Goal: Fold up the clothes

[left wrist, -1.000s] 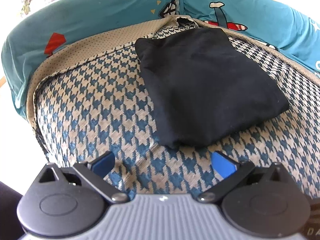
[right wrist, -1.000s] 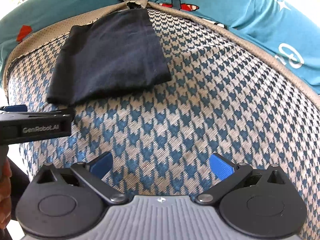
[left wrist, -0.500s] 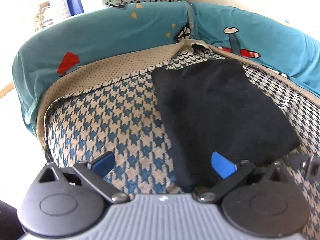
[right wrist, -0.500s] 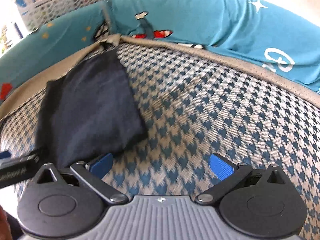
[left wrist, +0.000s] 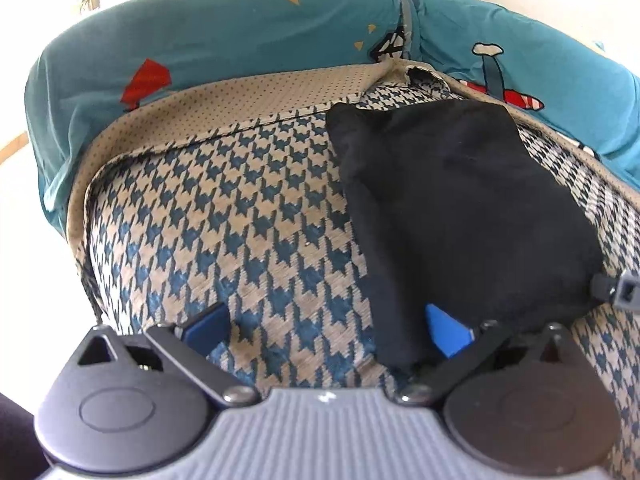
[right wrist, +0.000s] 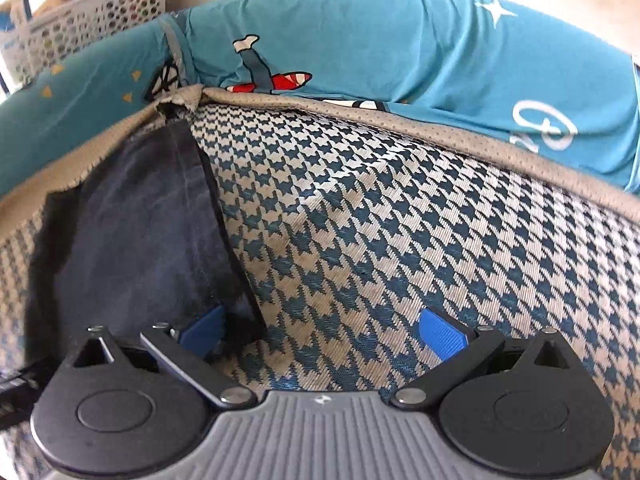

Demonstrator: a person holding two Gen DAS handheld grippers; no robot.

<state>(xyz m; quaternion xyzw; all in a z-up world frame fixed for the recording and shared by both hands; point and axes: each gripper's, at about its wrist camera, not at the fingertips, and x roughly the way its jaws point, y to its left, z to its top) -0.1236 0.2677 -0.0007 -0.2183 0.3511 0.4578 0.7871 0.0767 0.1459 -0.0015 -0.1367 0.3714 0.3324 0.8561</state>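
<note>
Nearest in both wrist views, left gripper and right gripper sit low over the houndstooth cushion, fingers spread wide on each, nothing between them. Dark garment lies flat on the cushion as a compact folded rectangle. Its near left corner is just inside the left gripper's right finger; its near right corner is just beyond the right gripper's left finger, contact unclear. Judgement: soft, light, limp knit, will sag and slide on itself; pinch through all layers at the near corners or near hem. Already-folded look fits either one more fold or lifting it away. Farther back, the garment's far edge reaches the tan piping, then teal printed cover, white basket beyond.
</note>
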